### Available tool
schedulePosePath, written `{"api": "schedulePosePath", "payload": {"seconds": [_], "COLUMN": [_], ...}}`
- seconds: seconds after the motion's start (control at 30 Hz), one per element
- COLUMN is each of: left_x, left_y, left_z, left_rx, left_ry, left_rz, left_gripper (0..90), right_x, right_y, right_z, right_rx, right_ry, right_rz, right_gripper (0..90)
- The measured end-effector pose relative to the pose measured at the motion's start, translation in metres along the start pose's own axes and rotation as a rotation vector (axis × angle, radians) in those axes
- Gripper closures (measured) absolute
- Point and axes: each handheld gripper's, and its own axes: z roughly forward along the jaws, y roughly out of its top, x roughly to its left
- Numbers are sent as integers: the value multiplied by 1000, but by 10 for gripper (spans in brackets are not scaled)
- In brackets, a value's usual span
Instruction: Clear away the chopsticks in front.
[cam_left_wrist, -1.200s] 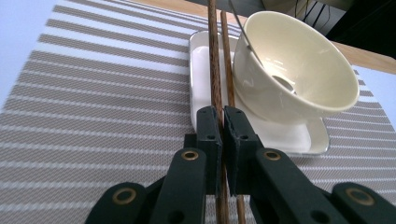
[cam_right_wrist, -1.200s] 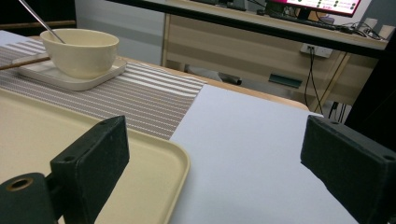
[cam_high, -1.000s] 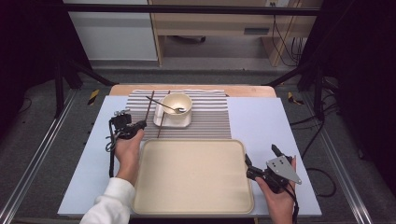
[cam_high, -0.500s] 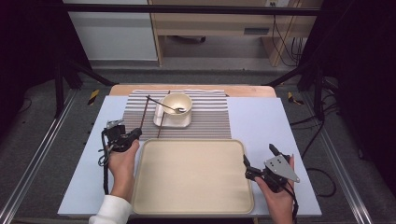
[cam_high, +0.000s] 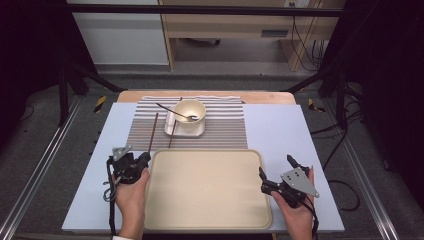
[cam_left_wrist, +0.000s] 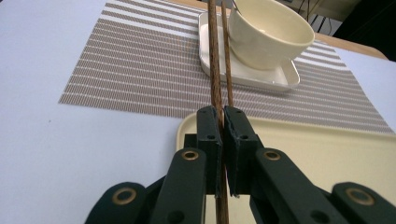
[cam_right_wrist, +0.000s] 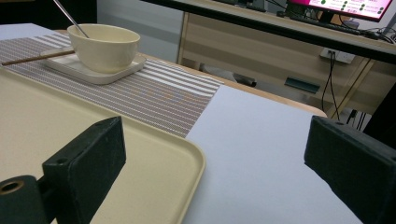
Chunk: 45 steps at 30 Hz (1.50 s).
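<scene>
Left gripper (cam_left_wrist: 222, 122) is clamped tight on one chopstick (cam_left_wrist: 215, 70), pinched near its end so the rest points out over the striped mat (cam_high: 220, 131). Right gripper (cam_high: 276, 176) sits wide open, empty, beside the tray (cam_high: 207, 210).

left gripper (cam_high: 142, 161): jaws pinched on a chopstick (cam_left_wrist: 215, 79), left of tray (cam_high: 210, 220) | right gripper (cam_high: 275, 175): jaws wide apart, right of tray
</scene>
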Motion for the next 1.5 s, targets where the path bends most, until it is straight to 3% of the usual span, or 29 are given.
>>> {"api": "schedulePosePath", "payload": {"seconds": [0.17, 0.3, 0.47, 0.6, 0.8, 1.03, 1.5], "left_x": [7, 3, -10, -12, -12, -20, -30], "left_y": [-11, -16, -24, -32, -36, -42, -64], "left_z": [-14, -19, -22, -25, -36, -40, -33], "left_rx": [-37, -43, -66, -61, -67, -71, -30], "left_ry": [2, 12, 60, 68, 117, 79, 57], "left_rz": [-48, -19, 46, 34, 79, 80, 86], "left_gripper": [854, 854, 854, 854, 854, 855, 855], "right_x": [1, 0, 0, 0, 1, 2, 2], "right_y": [0, -1, -2, -3, -3, -2, -2], "right_z": [1, 1, 1, 1, 2, 1, 2], "right_rx": [7, 11, 15, 16, 22, 20, 22], "right_ry": [-2, -2, 0, 6, 10, 14, 21], "right_rz": [-7, -6, 0, 2, 2, 0, -3], "right_gripper": [57, 58, 57, 57, 58, 61, 62]}}
